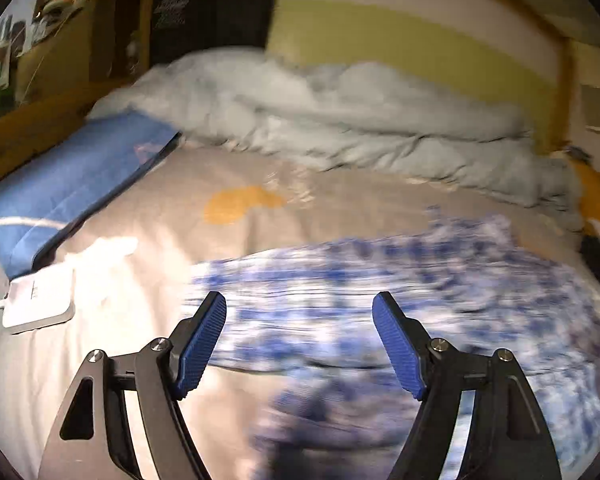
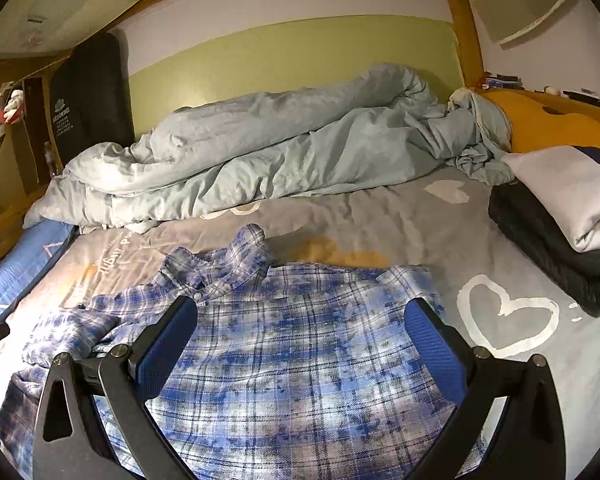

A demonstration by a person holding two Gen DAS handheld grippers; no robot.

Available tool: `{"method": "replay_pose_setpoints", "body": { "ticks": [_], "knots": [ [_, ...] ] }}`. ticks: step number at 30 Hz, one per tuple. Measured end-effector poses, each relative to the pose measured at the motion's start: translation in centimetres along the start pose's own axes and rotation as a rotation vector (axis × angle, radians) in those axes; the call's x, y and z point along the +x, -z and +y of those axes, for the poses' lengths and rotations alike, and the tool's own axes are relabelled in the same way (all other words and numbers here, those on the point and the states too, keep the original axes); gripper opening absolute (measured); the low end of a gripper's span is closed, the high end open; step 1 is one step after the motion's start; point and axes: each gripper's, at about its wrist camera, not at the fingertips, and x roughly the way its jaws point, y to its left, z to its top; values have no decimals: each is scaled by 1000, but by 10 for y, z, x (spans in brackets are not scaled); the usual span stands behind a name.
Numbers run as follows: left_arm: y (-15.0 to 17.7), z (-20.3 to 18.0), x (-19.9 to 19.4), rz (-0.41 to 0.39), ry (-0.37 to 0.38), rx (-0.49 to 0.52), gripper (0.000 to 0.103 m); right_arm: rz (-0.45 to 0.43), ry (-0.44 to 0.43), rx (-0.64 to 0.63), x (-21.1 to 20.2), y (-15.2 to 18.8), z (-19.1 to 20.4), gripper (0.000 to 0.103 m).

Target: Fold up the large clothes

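A blue and white plaid shirt [image 2: 284, 352] lies spread on the grey bed sheet [image 2: 440, 236], collar toward the far side, one sleeve bunched at the left. My right gripper [image 2: 302, 312] is open and empty, hovering over the shirt's middle. In the left wrist view the same shirt [image 1: 380, 304] is blurred by motion and lies ahead and to the right. My left gripper [image 1: 300, 308] is open and empty above the shirt's left edge.
A crumpled pale blue duvet [image 2: 260, 152] lies along the far wall. A stack of folded dark and white clothes [image 2: 556, 224] sits at the right. A blue pillow [image 1: 72, 184] and a white box [image 1: 40, 300] lie at the left. A wooden bed frame [image 2: 464, 24] surrounds the bed.
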Motion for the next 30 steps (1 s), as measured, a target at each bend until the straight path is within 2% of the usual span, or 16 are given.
{"method": "replay_pose_setpoints", "body": {
  "ticks": [4,10,12,14,15,16,18,20,22,27,30],
  "knots": [
    [1,30,15,17,-25,11,78,-2,9,-10,-1,-1,0,103],
    [12,72,55,158,-3,-97,77,7,2,1,0,0,-2,103],
    [19,80,66,195,43,-132,61,11,4,-10,1,0,1,103],
    [23,81,70,205,78,-140,20,11,12,-23,1,1,3,103],
    [23,78,67,191,87,-129,10,11,15,-26,1,1,4,103],
    [20,71,60,156,80,-97,7,12,16,-26,1,1,4,102],
    [9,55,43,70,52,-38,7,14,20,-16,1,1,2,103],
    [-12,27,16,-31,97,-6,7,18,23,-2,3,0,-1,103],
    [-33,-8,-8,-94,161,34,7,22,26,12,3,-1,-6,103],
    [-77,-137,-70,-212,406,177,7,13,33,72,-2,-5,-24,103],
    [-83,-202,-77,-177,541,198,7,-2,40,118,-8,-10,-39,102]
  ]
}}
